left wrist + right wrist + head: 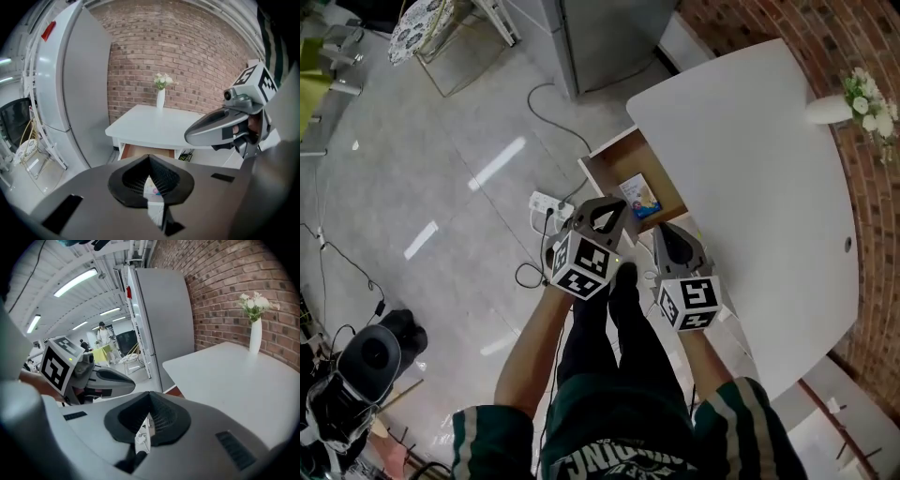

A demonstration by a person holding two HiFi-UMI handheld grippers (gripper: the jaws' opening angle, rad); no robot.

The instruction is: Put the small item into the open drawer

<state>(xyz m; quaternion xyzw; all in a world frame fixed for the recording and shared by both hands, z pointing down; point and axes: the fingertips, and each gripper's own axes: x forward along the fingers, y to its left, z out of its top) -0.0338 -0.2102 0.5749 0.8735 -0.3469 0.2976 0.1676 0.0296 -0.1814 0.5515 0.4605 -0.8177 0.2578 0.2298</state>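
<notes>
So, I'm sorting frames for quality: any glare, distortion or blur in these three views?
Head view: sharp, with bright glare streaks on the glossy floor. Left gripper view: fisheye bends the fridge, corners vignetted black. Right gripper view: same bowing, tube lights blown out.

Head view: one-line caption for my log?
Jaws shut, the left gripper and right gripper hang near the open wooden drawer of the white table, a small blue-and-white box inside.

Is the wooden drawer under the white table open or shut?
Open. The wooden drawer juts out from under the white table, with a small blue-and-white packet lying inside.
</notes>
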